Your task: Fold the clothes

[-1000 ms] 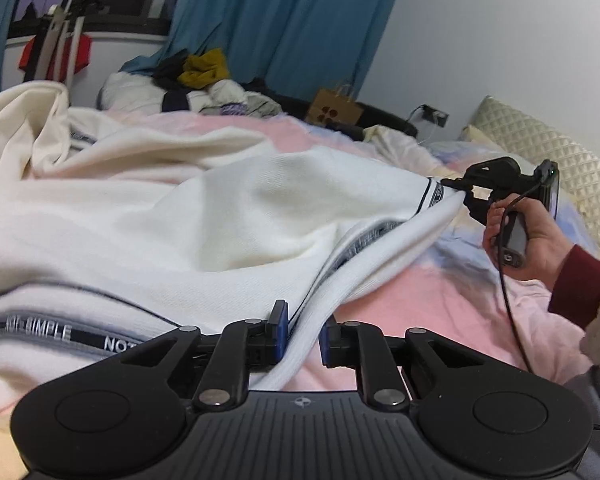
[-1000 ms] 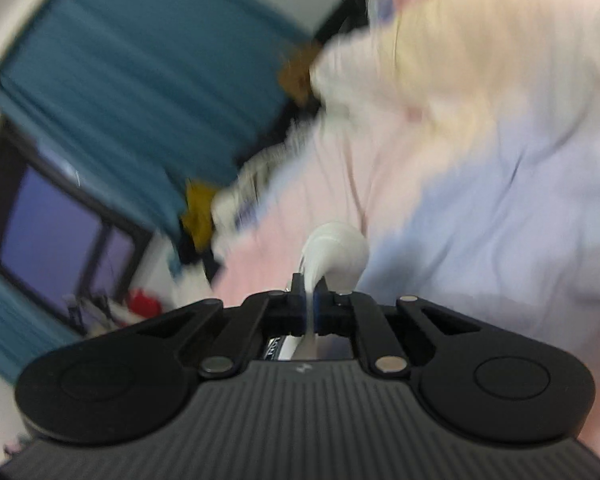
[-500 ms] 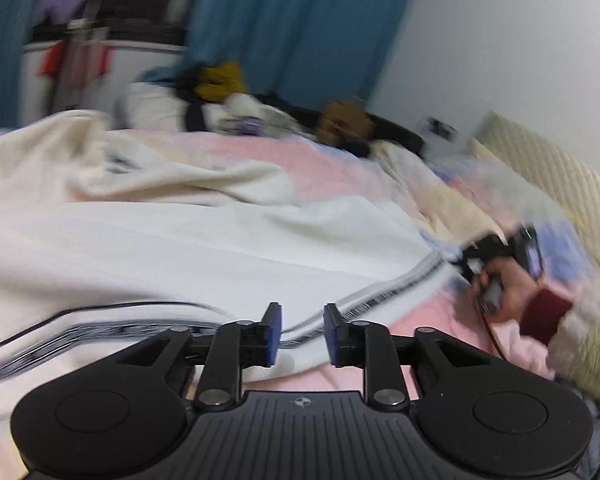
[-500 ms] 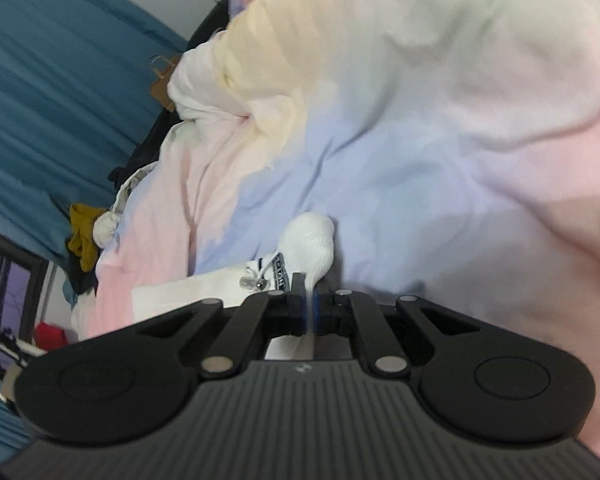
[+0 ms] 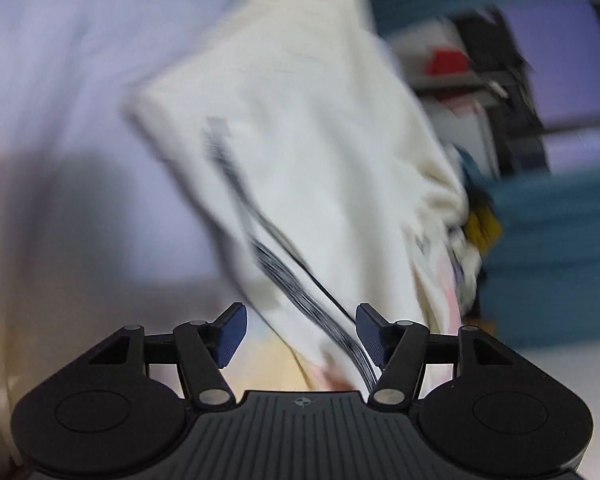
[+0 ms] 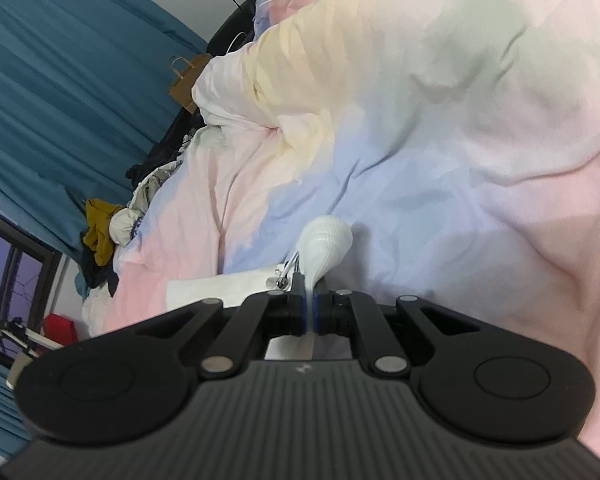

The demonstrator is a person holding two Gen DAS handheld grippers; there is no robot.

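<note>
A white garment with a black printed stripe lies across the pastel bedspread; this view is blurred by motion. My left gripper is open, its jaws wide apart, and the garment's striped edge runs between them without being clamped. My right gripper is shut on a ribbed white cuff or hem of the same garment, which bunches just past the fingertips. A metal drawstring tip hangs beside it.
The pink, blue and yellow duvet fills the bed. A pile of other clothes lies at the bed's far end by teal curtains. A brown paper bag stands by the wall. A dark window is at the right.
My left gripper has opened wide, let go of the striped edge and swung sharply to a new angle. My right gripper stays shut on the cuff and has steadied.
</note>
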